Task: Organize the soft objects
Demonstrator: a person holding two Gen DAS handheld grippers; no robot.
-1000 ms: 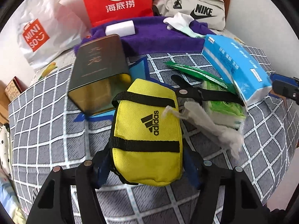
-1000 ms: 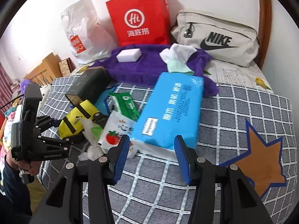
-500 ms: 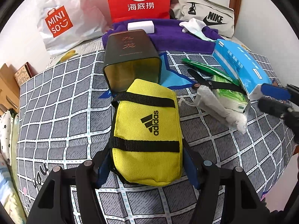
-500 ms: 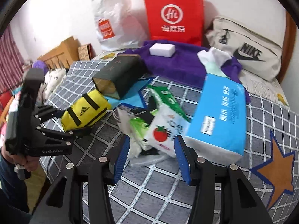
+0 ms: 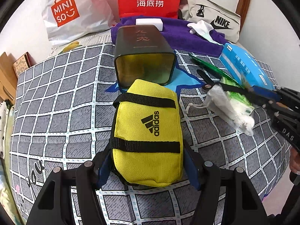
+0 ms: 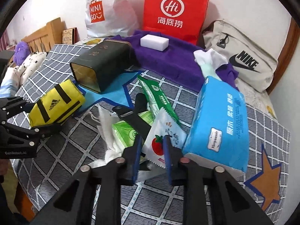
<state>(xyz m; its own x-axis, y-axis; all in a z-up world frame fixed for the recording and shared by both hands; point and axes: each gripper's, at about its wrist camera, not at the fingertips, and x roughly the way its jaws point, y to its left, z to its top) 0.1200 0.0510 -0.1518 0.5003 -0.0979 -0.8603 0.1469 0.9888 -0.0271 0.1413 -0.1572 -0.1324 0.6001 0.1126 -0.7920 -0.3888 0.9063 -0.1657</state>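
Observation:
My left gripper (image 5: 148, 161) is shut on the yellow Adidas pouch (image 5: 147, 131), held in front of the open dark tin (image 5: 144, 56) that lies on its side; the pouch also shows in the right wrist view (image 6: 56, 103). My right gripper (image 6: 152, 153) has its jaws narrowed around the edge of a white tomato-print packet (image 6: 161, 138); whether they pinch it is unclear. Beside it lie a white cloth (image 6: 108, 129), green tissue packs (image 6: 127, 131), a black clip (image 6: 136, 116) and a blue tissue pack (image 6: 223, 123).
A purple towel (image 6: 168, 60) with a white sponge (image 6: 154, 42) lies behind. A red paper bag (image 6: 174, 13), a Miniso bag (image 6: 106, 11) and a beige Nike bag (image 6: 241, 56) stand at the wall. The grey checked bedspread (image 5: 56, 103) covers the bed.
The left gripper swung the pouch in line with the tin's open mouth. The right gripper moved left from the blue tissue pack to the tomato-print packet and its jaws narrowed.

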